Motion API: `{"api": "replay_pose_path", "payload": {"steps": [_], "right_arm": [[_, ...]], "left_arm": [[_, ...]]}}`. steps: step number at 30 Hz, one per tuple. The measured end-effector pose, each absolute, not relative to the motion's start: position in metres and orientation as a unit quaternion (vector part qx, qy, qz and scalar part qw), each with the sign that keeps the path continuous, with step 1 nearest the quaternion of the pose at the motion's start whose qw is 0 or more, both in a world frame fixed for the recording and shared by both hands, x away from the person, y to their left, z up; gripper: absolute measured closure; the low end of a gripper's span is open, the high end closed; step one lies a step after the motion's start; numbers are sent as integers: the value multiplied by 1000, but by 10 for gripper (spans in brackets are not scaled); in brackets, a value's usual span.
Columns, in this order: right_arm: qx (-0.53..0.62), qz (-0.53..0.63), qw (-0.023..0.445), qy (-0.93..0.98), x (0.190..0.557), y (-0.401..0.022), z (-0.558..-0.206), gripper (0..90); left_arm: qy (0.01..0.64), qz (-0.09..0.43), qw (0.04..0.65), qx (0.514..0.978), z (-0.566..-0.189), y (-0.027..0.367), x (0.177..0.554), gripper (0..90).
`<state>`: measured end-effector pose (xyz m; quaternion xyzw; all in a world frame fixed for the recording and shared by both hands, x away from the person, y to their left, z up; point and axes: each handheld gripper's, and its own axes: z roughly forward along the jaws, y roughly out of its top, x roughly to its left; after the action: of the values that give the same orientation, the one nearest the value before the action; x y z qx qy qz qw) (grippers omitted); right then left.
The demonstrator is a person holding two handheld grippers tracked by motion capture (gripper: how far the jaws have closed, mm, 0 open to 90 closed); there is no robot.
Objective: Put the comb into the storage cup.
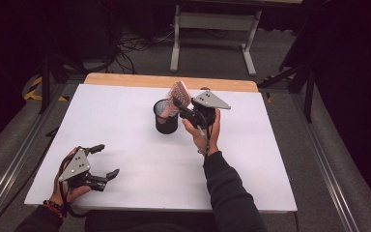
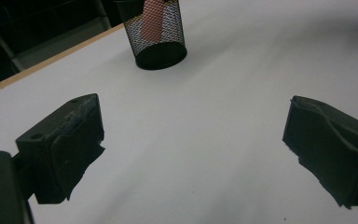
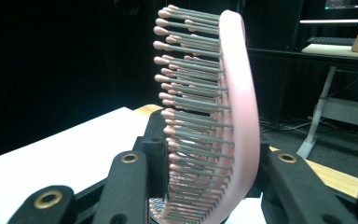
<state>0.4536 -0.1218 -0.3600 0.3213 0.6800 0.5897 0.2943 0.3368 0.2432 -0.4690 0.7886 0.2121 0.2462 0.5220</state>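
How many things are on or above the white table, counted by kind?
Hairbrush, pink, held in the right tongs: 1
Mesh cup, black: 1
Tongs, including the left tongs: 2
Total: 4

One hairbrush (image 3: pixel 235 116), one mesh cup (image 1: pixel 166 116)
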Motion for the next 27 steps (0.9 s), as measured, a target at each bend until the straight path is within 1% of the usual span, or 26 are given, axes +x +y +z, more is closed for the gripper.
{"api": "replay_pose_path", "payload": {"steps": [20, 27], "right_arm": [[333, 591, 274, 682, 458, -119, -373, 633], [333, 594, 272, 680, 460, -121, -373, 631]], "left_arm": [[210, 248, 519, 790, -469, 243, 337, 58], [211, 246, 521, 790, -470, 243, 338, 58]]}}
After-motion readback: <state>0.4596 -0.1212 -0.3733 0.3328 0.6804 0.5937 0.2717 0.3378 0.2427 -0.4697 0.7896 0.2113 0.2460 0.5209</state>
